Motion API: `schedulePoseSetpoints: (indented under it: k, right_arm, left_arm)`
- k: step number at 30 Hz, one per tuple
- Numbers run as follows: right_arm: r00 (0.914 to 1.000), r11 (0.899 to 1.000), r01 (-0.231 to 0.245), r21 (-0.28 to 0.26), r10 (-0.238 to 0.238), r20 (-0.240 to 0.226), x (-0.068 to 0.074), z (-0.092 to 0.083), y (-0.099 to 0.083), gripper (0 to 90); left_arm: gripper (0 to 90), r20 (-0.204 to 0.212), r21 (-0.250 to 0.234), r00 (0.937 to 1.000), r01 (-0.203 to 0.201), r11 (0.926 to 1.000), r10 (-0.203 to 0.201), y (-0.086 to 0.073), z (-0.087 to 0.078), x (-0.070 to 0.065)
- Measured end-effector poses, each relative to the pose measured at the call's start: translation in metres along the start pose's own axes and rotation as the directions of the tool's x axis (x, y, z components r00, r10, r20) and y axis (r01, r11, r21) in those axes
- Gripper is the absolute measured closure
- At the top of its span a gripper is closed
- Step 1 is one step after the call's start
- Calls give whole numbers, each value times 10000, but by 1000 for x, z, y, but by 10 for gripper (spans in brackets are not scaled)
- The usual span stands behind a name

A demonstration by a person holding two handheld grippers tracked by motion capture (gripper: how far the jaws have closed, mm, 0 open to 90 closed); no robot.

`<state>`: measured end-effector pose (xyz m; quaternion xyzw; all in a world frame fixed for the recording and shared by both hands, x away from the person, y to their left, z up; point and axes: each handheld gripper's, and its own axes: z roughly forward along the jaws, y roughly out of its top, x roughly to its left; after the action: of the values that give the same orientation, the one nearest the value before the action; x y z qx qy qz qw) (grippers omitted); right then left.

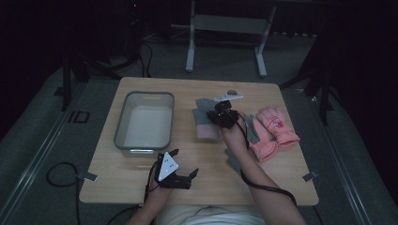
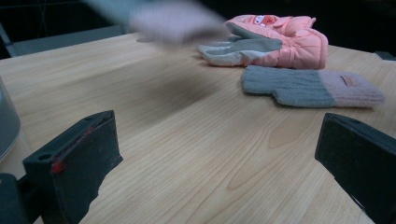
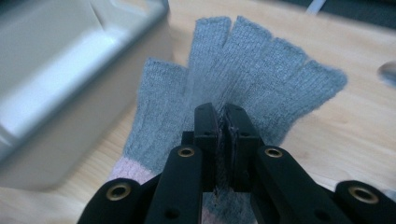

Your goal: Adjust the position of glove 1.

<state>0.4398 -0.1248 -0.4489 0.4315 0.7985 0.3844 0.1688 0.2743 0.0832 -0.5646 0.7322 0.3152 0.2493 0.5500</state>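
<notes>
Right tongs (image 3: 223,140) pinch grey glove (image 3: 243,84) mid-frame, lifting it; next, carry it left over the tub (image 3: 70,60); left tongs (image 2: 210,163) gape empty.

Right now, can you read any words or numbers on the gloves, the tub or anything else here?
"ID", in pale letters on the dark floor strip left of the wooden table.
Small brown tag on the grey and pink knitted glove: too blurred to read.
Printed picture on the pink padded ski glove: a drawing, no letters I can make out.
</notes>
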Motion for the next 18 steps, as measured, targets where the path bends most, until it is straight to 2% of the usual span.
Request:
schedulePoseSetpoints:
  k: [1,2,4,5,8,11,15,18]
  right_arm:
    - [10000,10000,0,0,0,0,0,0,0,848]
    - [10000,9992,-8,-388,9,30,10,-20,1,848]
    - [9998,9967,-199,-783,195,-63,18,-37,0,848]
    - [9998,9967,-199,-783,195,-63,18,-37,0,848]
    - [9994,9928,-357,-1146,359,-2,29,-57,-10,847]
    - [9992,9931,-363,-1112,379,116,34,-60,-25,848]
    - [9973,9943,-695,-813,713,195,33,-53,-51,847]
    - [9933,9924,-1136,-481,1145,166,31,-43,-69,848]
  left_arm:
    - [0,0,0,10000,0,10000,0,0,0,0]
    - [0,-2,36,10000,-16,10000,16,0,0,0]
    - [0,-14,35,10000,-29,10000,29,0,0,0]
    - [0,-12,22,10000,-1,10000,1,0,0,0]
    - [0,-45,-34,10000,68,10000,-68,0,0,1]
    - [0,-62,-70,10000,48,10000,-48,0,-1,1]
    - [0,-59,-74,10000,30,10000,-30,0,-1,1]
    - [0,-67,-76,10000,30,10000,-31,0,-1,1]
